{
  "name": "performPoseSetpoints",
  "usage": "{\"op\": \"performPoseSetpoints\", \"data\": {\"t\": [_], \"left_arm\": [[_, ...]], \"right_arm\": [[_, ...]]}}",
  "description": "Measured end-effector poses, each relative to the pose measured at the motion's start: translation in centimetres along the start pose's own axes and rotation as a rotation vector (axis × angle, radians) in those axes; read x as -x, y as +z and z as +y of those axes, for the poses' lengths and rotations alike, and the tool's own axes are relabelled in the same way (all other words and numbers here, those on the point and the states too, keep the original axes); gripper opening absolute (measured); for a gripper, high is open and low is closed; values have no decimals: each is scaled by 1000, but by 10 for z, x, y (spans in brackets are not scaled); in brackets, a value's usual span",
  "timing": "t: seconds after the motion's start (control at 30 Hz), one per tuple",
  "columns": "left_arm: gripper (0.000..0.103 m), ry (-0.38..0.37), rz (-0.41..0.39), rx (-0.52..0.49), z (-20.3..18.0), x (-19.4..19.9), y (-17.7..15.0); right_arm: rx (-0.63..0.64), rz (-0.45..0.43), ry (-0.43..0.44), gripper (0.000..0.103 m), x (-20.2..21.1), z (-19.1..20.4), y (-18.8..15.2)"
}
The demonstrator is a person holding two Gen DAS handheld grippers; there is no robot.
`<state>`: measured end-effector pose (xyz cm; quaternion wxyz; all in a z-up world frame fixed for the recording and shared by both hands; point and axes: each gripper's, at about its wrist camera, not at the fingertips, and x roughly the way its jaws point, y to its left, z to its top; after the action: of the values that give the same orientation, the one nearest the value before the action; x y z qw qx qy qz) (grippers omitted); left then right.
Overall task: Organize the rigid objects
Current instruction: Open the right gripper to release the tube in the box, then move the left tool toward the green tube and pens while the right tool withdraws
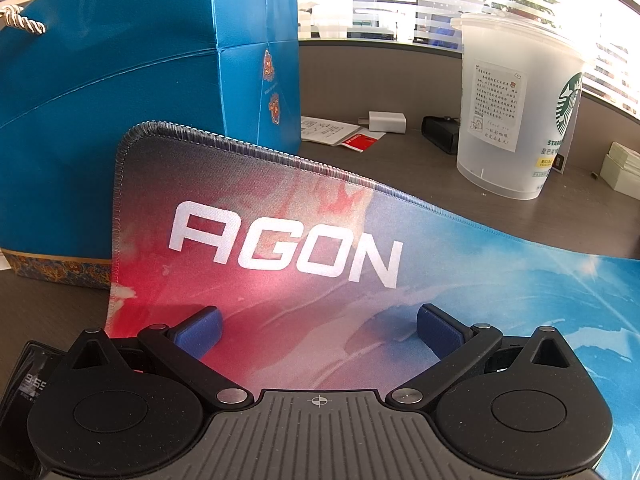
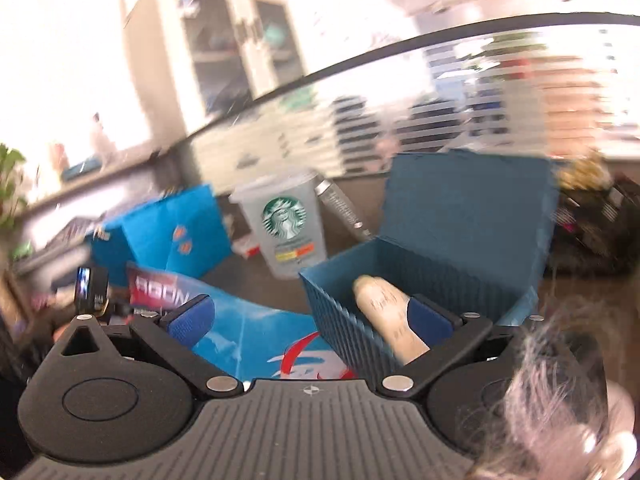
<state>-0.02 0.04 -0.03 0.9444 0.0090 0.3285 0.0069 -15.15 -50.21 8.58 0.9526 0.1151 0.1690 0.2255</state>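
My left gripper (image 1: 318,326) is open and empty, low over the AGON mouse pad (image 1: 304,248). In the right wrist view, which is blurred, my right gripper (image 2: 310,316) is open above the near wall of an open teal box (image 2: 460,240) with a raised lid. A pale beige cylinder (image 2: 380,312) lies inside the box, close to my right fingertip (image 2: 426,314); I cannot tell if they touch. A clear Starbucks cup (image 1: 516,108) stands at the back right of the desk, and also shows in the right wrist view (image 2: 286,224).
A tall blue paper bag (image 1: 132,100) stands behind the pad on the left. A white charger (image 1: 386,120), papers (image 1: 332,130), a black case (image 1: 440,132) and white boxes (image 1: 622,168) lie on the desk. A small dark clock (image 1: 28,384) sits at lower left.
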Motion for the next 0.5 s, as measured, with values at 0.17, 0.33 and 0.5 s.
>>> {"op": "performPoseSetpoints", "data": {"t": [0.17,0.33,0.5], "left_arm": [[103,4,1,4,3,-1,1],[103,-8,5,-3,-4,4,-2],[103,-75,8,-65,-29,21,-9]], "right_arm": [[-104,-102,-197,103,27,1,-55],[-273,-168,-274,103,35,-15,-82],[-418,-272,-284,103,47,-32,-99]]}}
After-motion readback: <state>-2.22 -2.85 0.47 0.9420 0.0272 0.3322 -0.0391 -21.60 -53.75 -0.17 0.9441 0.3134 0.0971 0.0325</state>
